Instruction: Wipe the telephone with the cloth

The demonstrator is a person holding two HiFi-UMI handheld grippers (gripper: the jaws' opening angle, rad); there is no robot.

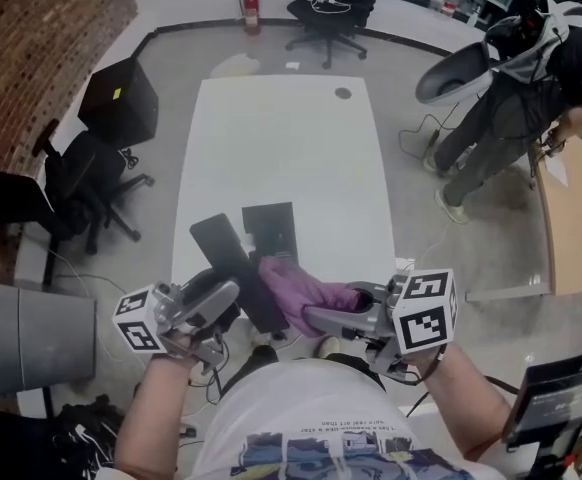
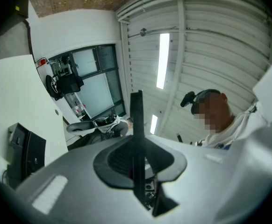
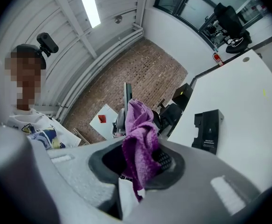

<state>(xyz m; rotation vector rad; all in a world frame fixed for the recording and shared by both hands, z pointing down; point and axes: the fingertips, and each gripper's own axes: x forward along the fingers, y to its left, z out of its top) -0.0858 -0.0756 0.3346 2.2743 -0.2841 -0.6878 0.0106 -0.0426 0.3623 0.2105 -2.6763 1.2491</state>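
My left gripper [image 1: 233, 293] is shut on the telephone [image 1: 239, 268], a flat black slab held slanted over the near end of the white table [image 1: 291, 138]. In the left gripper view the telephone [image 2: 137, 139] shows edge-on between the shut jaws. The right gripper [image 1: 316, 315] is shut on a purple cloth [image 1: 299, 286], whose free end lies against the telephone's right side. The cloth [image 3: 139, 141] bunches up out of the jaws in the right gripper view, hiding the fingertips.
A black box [image 1: 270, 231] lies on the table just beyond the telephone; the same black box [image 3: 208, 130] shows in the right gripper view. Office chairs [image 1: 81, 183] and a black cabinet [image 1: 119, 98] stand left. A person [image 1: 516, 78] stands by a wooden desk [image 1: 571, 218] at the right.
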